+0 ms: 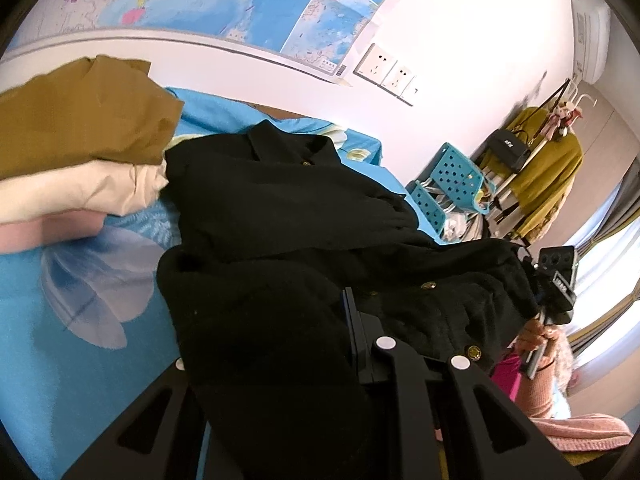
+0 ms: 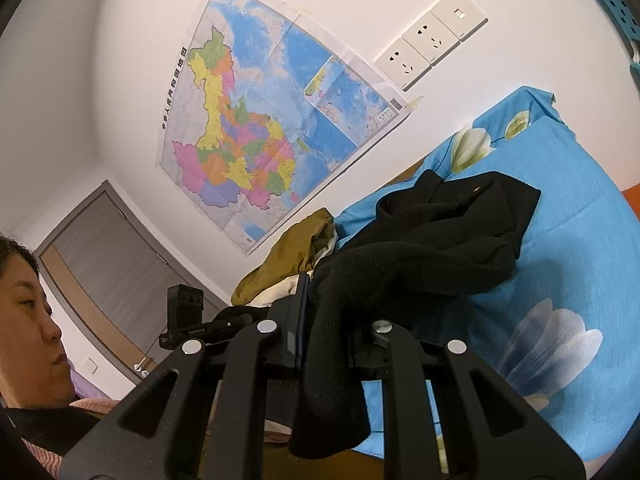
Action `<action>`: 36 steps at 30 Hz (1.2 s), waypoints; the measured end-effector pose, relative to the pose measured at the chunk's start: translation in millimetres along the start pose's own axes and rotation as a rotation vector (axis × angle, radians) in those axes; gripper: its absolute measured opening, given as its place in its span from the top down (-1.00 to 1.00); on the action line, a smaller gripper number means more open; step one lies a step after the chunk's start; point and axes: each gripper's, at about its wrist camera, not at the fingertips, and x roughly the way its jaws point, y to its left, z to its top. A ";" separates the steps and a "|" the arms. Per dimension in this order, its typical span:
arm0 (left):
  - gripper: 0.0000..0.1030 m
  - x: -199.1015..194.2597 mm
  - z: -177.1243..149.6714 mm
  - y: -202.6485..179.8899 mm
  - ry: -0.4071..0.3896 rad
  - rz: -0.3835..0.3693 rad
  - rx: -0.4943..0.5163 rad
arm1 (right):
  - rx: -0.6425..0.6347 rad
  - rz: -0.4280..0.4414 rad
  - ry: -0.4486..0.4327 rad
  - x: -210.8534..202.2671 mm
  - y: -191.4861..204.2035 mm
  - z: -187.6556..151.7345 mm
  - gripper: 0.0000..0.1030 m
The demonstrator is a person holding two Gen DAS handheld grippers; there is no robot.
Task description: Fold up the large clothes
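Observation:
A black coat with gold buttons lies partly on the blue flowered sheet, its collar toward the wall. My left gripper is shut on a fold of the coat, which drapes over its left finger and hides it. My right gripper is shut on another part of the black coat, with cloth hanging down between the fingers. The right gripper also shows in the left wrist view, at the coat's right edge, lifted off the bed.
A stack of folded clothes, brown over cream and pink, sits at the left on the bed. A teal perforated rack and a clothes stand with a mustard garment stand beyond the bed. A map and sockets are on the wall.

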 end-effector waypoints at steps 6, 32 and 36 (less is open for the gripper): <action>0.69 0.2 4.5 -11.3 -0.006 0.051 0.057 | 0.006 -0.007 -0.001 5.2 -1.3 6.1 0.72; 0.69 3.1 31.6 -8.6 0.002 0.038 0.054 | 0.017 -0.049 0.002 24.8 -4.1 33.1 0.71; 0.69 4.6 38.7 -8.5 0.001 0.039 0.050 | 0.025 -0.058 0.003 33.6 -5.0 40.9 0.71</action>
